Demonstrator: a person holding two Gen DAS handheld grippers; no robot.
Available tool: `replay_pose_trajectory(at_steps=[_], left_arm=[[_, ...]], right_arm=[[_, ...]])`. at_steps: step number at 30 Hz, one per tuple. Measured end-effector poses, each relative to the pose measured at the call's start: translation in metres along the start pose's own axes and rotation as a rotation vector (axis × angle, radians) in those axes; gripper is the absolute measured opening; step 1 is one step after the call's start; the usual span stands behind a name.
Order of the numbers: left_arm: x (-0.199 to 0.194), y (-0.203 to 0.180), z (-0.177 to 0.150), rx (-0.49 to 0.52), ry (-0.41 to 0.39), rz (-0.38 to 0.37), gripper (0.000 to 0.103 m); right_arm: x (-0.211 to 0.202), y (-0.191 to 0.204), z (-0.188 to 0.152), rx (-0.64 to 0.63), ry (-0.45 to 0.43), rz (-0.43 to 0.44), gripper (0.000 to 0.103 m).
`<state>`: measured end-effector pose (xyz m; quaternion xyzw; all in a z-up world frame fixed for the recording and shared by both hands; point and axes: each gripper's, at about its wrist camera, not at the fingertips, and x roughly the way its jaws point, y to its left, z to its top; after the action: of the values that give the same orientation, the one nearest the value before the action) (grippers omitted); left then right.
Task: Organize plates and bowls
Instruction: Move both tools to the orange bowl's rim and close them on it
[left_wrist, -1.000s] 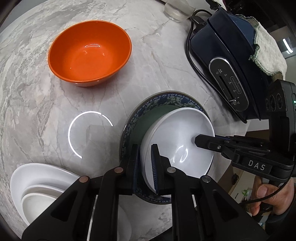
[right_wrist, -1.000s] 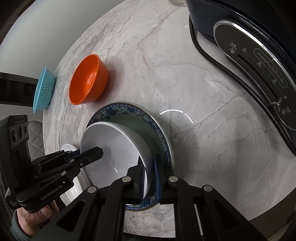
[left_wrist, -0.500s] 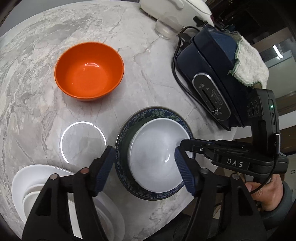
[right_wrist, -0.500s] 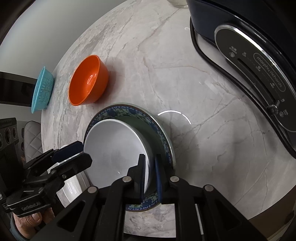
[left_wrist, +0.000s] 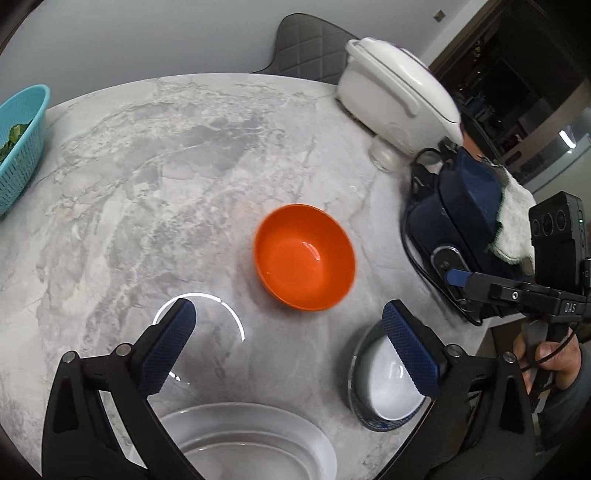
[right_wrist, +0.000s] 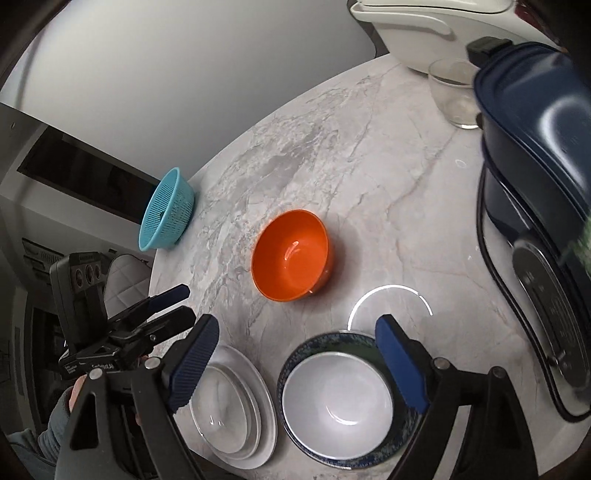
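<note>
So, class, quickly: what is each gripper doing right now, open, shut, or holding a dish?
Left gripper: jaws opening, nothing between them.
Right gripper: jaws opening, nothing held; the white bowl sits free on the blue plate.

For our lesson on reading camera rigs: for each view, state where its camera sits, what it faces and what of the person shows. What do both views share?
Left wrist: on the left gripper, looking down at the table; right gripper and hand show.
Right wrist: on the right gripper, looking down; left gripper and a hand show.
Shared: orange bowl, white bowl, white plates.
</note>
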<state>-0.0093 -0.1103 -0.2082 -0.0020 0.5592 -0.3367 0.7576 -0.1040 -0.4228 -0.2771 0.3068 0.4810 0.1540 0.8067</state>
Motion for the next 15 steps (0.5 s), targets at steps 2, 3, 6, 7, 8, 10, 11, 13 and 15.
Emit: replay_pose_trajectory(at_steps=[2, 3, 6, 7, 8, 10, 11, 13, 15], left_arm=[[0.008, 0.017, 0.013, -0.064, 0.030, 0.029, 0.101], [0.011, 0.025, 0.017, -0.084, 0.031, 0.034, 0.101], [0.029, 0.041, 0.026, -0.107, 0.063, 0.046, 0.101], [0.037, 0.042, 0.027, -0.106, 0.076, 0.048, 0.101], [0.044, 0.044, 0.028, -0.104, 0.084, 0.048, 0.101], [0.057, 0.043, 0.027, -0.103, 0.102, 0.037, 0.100], [0.062, 0.043, 0.028, -0.099, 0.109, 0.030, 0.099], [0.072, 0.039, 0.027, -0.088, 0.126, 0.025, 0.095], [0.081, 0.036, 0.027, -0.075, 0.145, 0.015, 0.085]], right_arm=[[0.014, 0.001, 0.015, -0.001, 0.021, 0.016, 0.089], [0.020, 0.001, 0.021, 0.002, 0.030, 0.025, 0.089], [0.042, -0.001, 0.040, 0.021, 0.070, 0.034, 0.088], [0.049, -0.003, 0.046, 0.028, 0.082, 0.033, 0.087], [0.056, -0.006, 0.050, 0.032, 0.091, 0.029, 0.087], [0.068, -0.010, 0.057, 0.033, 0.108, 0.022, 0.083], [0.074, -0.012, 0.060, 0.036, 0.118, 0.015, 0.080], [0.085, -0.017, 0.063, 0.046, 0.136, 0.017, 0.070], [0.093, -0.023, 0.065, 0.060, 0.156, 0.013, 0.066]])
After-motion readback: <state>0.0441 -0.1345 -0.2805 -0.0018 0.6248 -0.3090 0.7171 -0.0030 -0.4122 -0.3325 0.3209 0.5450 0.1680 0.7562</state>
